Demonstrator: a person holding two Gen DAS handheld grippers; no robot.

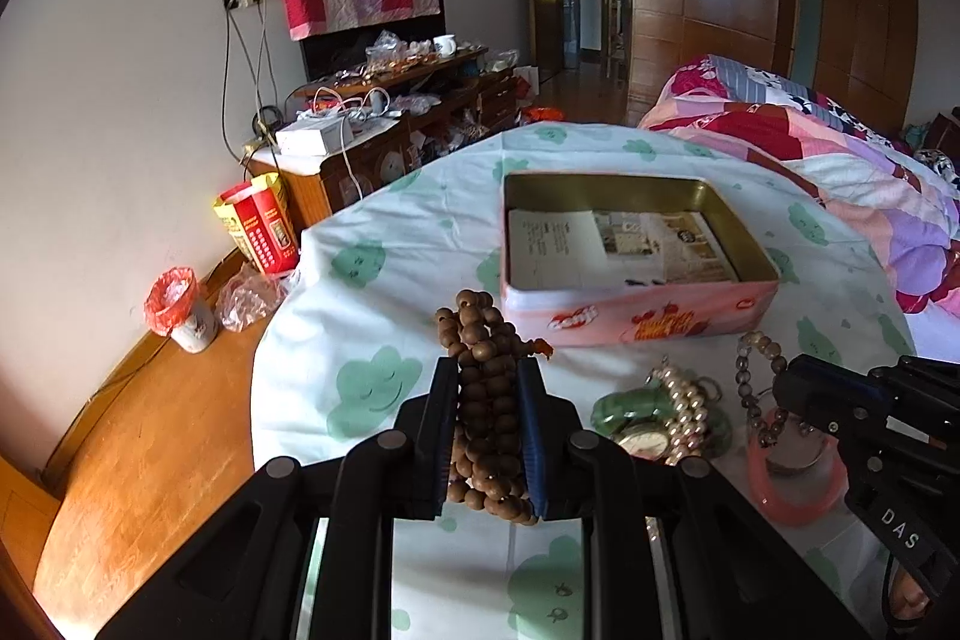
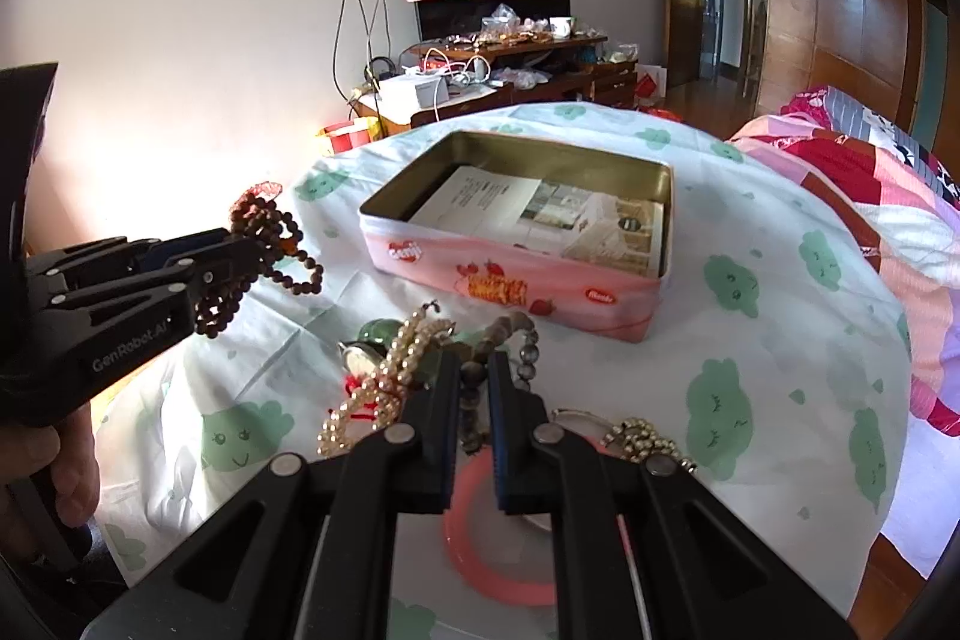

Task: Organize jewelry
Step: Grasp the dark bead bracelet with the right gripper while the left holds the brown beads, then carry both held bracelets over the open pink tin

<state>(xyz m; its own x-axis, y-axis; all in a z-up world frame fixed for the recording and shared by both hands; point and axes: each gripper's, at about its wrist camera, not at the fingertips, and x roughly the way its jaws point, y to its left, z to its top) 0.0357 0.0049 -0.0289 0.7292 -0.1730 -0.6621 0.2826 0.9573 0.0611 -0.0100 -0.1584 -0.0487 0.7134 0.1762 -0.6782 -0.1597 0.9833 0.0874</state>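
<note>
My left gripper (image 1: pixel 487 370) is shut on a brown wooden bead string (image 1: pixel 487 400) and holds it above the cloth; it shows from the side in the right wrist view (image 2: pixel 252 250). An open pink tin (image 1: pixel 636 316) with leaflets inside stands beyond it, also in the right wrist view (image 2: pixel 510 280). My right gripper (image 2: pixel 474 364) is shut on a grey-brown bead bracelet (image 2: pixel 510 334) among the jewelry pile. The pile holds a pearl strand (image 2: pixel 384 382), a green jade bangle (image 1: pixel 624 409), a watch (image 2: pixel 359 358), a pink bangle (image 2: pixel 480 562) and gold beads (image 2: pixel 645 439).
The round table has a white cloth with green clouds (image 2: pixel 780 340). A quilted bed (image 1: pixel 840 160) lies to the right. A cluttered low cabinet (image 1: pixel 390 124) stands along the far wall. A red-bagged bin (image 1: pixel 180 310) sits on the wooden floor at the left.
</note>
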